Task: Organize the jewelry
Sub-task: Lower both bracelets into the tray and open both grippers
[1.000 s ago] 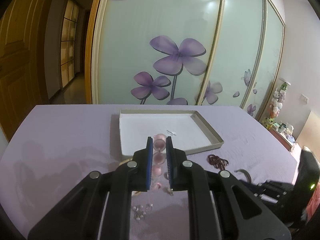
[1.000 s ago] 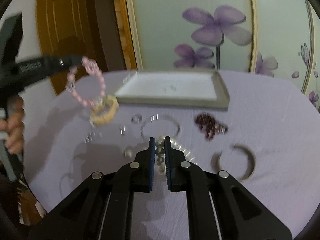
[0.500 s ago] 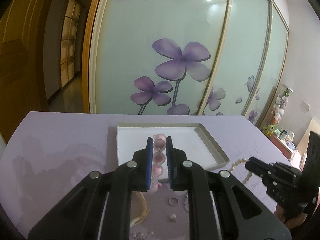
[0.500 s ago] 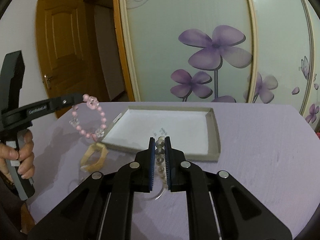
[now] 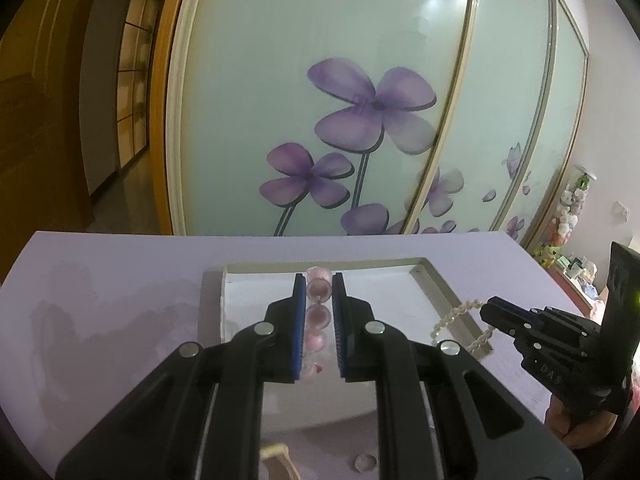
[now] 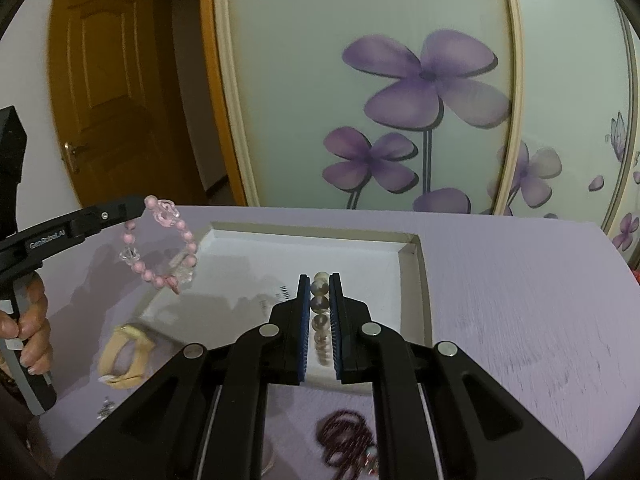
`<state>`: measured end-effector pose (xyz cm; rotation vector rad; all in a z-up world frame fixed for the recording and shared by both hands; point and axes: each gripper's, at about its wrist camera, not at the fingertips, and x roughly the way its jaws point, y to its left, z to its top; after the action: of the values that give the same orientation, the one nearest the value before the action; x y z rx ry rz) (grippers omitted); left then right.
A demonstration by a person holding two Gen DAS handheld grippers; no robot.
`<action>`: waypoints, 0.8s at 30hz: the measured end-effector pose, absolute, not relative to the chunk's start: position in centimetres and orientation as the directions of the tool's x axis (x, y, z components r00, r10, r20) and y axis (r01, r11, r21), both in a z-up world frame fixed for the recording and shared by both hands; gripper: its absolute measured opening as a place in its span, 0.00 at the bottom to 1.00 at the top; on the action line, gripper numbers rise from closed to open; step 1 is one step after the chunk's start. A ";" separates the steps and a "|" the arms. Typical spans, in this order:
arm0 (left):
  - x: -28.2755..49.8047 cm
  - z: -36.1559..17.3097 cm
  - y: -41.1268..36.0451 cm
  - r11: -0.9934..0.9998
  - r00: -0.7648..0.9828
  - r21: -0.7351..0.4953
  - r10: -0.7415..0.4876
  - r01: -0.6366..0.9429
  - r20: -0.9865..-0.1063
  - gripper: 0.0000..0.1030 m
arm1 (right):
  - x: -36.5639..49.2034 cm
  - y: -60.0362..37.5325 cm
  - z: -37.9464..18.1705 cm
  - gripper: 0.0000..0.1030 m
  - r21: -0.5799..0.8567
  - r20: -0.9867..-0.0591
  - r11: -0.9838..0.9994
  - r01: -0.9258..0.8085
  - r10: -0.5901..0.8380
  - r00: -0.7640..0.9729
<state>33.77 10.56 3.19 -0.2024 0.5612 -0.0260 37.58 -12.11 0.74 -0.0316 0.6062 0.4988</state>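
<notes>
Pink bracelet (image 6: 160, 248), purple-flower door (image 6: 400, 100)

The desk (image 6: 500, 280) wears a matt lilac cloth with a fine woven grain, and on it lies a shallow tray (image 6: 418, 280) of matt white card. At ten o'clock from the tray, a pink bead bracelet (image 6: 160, 248) looks glossy, some beads clear like glass. Each tool is matt black plastic with shiny metal rivets (image 6: 370, 329).

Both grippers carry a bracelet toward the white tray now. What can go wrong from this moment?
1. The pink bead bracelet hangs loose below the left gripper; it may catch the shallow white cardboard tray's rim.
2. The pale pearl bracelet in the right gripper dangles over the tray's near corner and could land half outside.
3. Both grippers converge; they might collide.
</notes>
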 end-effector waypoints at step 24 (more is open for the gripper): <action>40.3 -0.7 11.3 0.979 0.798 -0.201 -0.092 -0.037 -0.596 0.13 | 40.5 -11.7 -1.0 0.25 0.127 -0.597 0.889 -0.440 0.423 0.682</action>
<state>40.31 11.27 -0.74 -0.2079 0.6473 -0.0295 40.47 -11.68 -1.00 -0.0271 0.6631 0.4837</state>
